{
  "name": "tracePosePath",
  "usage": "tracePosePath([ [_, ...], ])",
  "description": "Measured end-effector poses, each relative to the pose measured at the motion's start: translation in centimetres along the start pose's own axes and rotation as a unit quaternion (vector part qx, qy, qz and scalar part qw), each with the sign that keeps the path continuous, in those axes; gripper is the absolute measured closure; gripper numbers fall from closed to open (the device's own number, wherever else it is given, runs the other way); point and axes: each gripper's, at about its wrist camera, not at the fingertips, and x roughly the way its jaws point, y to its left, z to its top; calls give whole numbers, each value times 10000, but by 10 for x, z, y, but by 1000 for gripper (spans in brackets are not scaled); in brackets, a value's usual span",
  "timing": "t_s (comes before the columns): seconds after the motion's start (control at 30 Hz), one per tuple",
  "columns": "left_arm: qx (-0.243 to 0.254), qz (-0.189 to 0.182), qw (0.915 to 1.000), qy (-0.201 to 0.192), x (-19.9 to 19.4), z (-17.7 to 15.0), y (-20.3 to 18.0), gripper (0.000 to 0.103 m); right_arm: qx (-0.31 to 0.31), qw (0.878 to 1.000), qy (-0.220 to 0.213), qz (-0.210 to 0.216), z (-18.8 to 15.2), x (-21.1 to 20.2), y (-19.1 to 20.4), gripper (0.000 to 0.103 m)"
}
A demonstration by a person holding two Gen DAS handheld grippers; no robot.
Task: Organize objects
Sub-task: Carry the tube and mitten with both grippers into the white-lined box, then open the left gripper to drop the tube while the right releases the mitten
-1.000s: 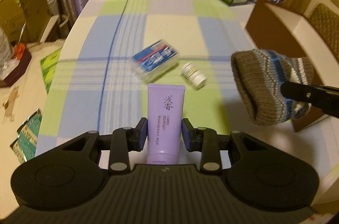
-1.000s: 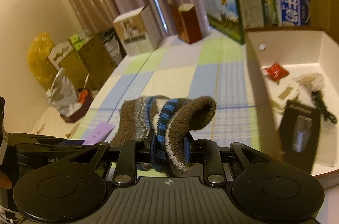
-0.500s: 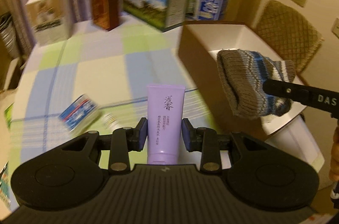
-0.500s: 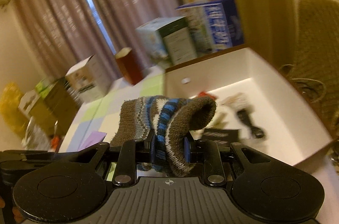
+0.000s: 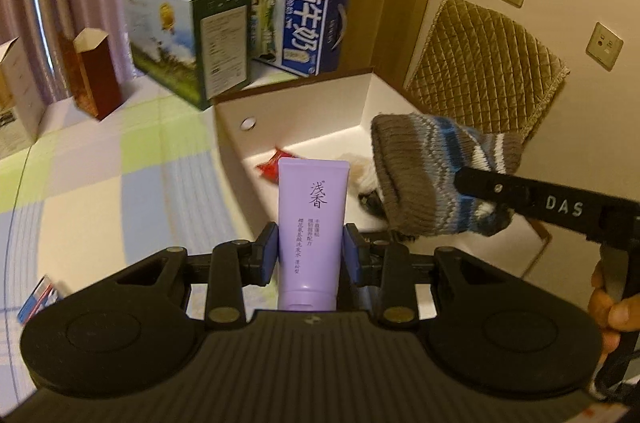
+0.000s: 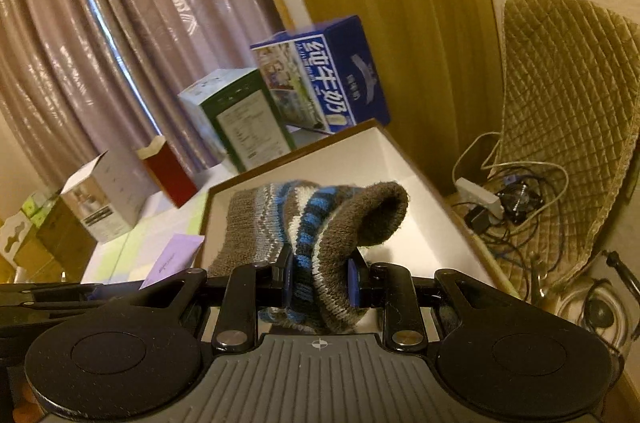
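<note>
My left gripper (image 5: 311, 250) is shut on a lilac tube (image 5: 313, 219) with dark lettering, held upright over the near edge of an open white box with a brown rim (image 5: 304, 91). My right gripper (image 6: 319, 283) is shut on a brown, blue and white knitted sock (image 6: 320, 219), which droops above the same box (image 6: 416, 183). In the left wrist view the sock (image 5: 432, 175) hangs to the right of the tube, pinched by the other gripper's black finger (image 5: 492, 183). A corner of the tube (image 6: 172, 259) shows at the left of the right wrist view.
Inside the box lie a red packet (image 5: 269, 168) and pale items, partly hidden. Behind it stand a blue milk carton (image 5: 304, 19), a green-and-white carton (image 5: 188, 35) and a dark red box (image 5: 94, 71) on the checked tablecloth (image 5: 100, 191). A quilted chair (image 5: 484, 71) stands right; cables (image 6: 500, 207) lie on the floor.
Both grippers have swung right from over the tablecloth to above the white box, still holding the tube and the sock. The items on the cloth have slid out of view to the left.
</note>
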Motion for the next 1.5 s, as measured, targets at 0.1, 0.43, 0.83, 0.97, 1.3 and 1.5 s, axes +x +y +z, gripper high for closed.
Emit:
tracePosePath([
  [0.1,-7,60,10000,15,18,15,-8,74,-2,10000,74,-45,12,20,-8,80],
  [0.43,-63,365,9987,345,89,53,-12,74,-154,9987,456,-151,37,91,-23,80],
  [0.83,-99,519,9951,831,162,76,2,74,-460,9951,829,-285,47,150,-29,80],
  [0.97,-61,553,9941,927,178,78,4,74,-545,9942,868,-322,48,161,-31,80],
  [1.3,15,496,9939,988,193,81,10,73,-715,9927,902,-366,51,174,-30,79],
  [1.5,109,503,9943,936,189,83,11,71,-960,9909,912,-256,51,179,-25,63],
])
